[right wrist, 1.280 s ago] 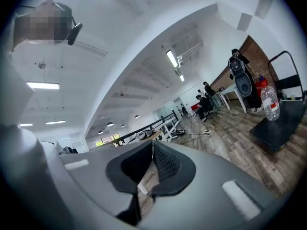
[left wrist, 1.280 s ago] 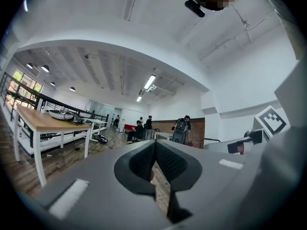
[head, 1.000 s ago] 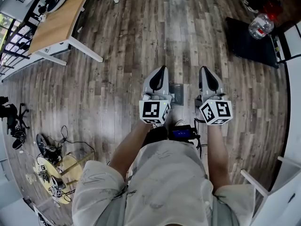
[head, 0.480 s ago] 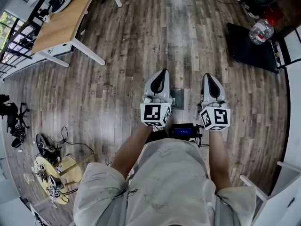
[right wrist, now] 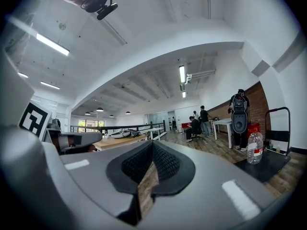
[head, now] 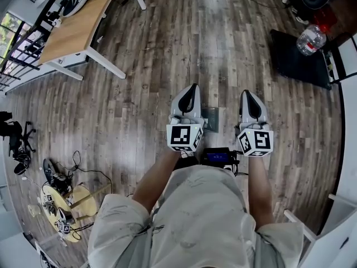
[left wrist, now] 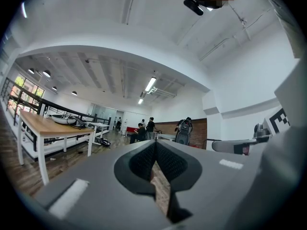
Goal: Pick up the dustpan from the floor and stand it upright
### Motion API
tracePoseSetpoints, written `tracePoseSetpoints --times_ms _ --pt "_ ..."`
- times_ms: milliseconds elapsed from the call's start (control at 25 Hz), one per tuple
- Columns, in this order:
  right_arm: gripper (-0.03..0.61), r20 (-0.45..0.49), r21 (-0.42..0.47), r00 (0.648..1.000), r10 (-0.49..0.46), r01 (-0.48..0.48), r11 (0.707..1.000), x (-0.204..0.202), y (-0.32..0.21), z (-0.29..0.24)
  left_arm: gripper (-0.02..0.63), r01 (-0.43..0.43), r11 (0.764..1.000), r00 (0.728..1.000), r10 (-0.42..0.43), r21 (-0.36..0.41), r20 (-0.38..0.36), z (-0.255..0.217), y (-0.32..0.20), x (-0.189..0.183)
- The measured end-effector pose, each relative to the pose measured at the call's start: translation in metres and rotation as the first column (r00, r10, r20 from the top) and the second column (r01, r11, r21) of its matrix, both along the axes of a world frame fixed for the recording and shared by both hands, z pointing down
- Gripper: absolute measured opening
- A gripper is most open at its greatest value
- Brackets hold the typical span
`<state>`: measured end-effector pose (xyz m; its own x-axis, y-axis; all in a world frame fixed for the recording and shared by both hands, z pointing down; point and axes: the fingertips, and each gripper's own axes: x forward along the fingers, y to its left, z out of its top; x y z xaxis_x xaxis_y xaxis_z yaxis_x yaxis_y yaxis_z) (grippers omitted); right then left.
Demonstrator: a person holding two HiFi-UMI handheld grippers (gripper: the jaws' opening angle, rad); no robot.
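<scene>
Head view: left gripper (head: 193, 88) and right gripper (head: 246, 94) side by side over the wooden floor (head: 162, 66), no dustpan to be found. Gripper views: both pairs of jaws pressed together, empty, aimed level across the room. Could overlook a low-lying dustpan while pointing so high.

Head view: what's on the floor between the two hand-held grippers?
A small grey floor plate; the head view shows it, otherwise bare boards.
</scene>
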<state>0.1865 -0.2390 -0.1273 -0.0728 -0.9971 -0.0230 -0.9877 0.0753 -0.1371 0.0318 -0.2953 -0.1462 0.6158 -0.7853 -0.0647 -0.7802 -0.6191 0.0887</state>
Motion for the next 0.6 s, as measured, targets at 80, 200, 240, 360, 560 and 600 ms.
tracePoseSetpoints --times_ms 80,200,240,360,560,600 --pt "0.005 -0.002 -0.003 1.000 -0.007 0.007 1.000 -0.004 -0.006 0.001 0.020 0.000 1.000 1.000 0.000 -0.001 -0.003 0.000 -0.006 -0.002" --pt "0.005 -0.001 -0.011 1.000 -0.012 0.012 1.000 -0.011 -0.017 0.001 0.020 0.002 1.000 1.000 -0.002 -0.002 -0.007 -0.002 -0.016 -0.009" --pt "0.005 -0.002 -0.011 1.000 -0.013 0.013 1.000 -0.012 -0.019 0.000 0.020 0.002 1.000 1.000 -0.002 -0.001 -0.008 -0.003 -0.018 -0.010" --pt "0.005 -0.004 -0.009 1.000 -0.015 0.015 1.000 -0.005 -0.019 0.000 0.020 0.002 1.000 1.000 -0.002 -0.001 -0.010 -0.003 -0.017 -0.002" --pt "0.005 -0.008 -0.004 1.000 -0.017 0.017 1.000 0.004 -0.003 0.006 0.020 0.003 1.000 1.000 -0.003 0.009 -0.007 0.001 -0.001 0.007" --pt "0.005 -0.009 -0.004 1.000 -0.018 0.018 1.000 0.004 -0.003 0.006 0.020 0.003 1.000 1.000 -0.003 0.011 -0.006 0.001 -0.001 0.007"
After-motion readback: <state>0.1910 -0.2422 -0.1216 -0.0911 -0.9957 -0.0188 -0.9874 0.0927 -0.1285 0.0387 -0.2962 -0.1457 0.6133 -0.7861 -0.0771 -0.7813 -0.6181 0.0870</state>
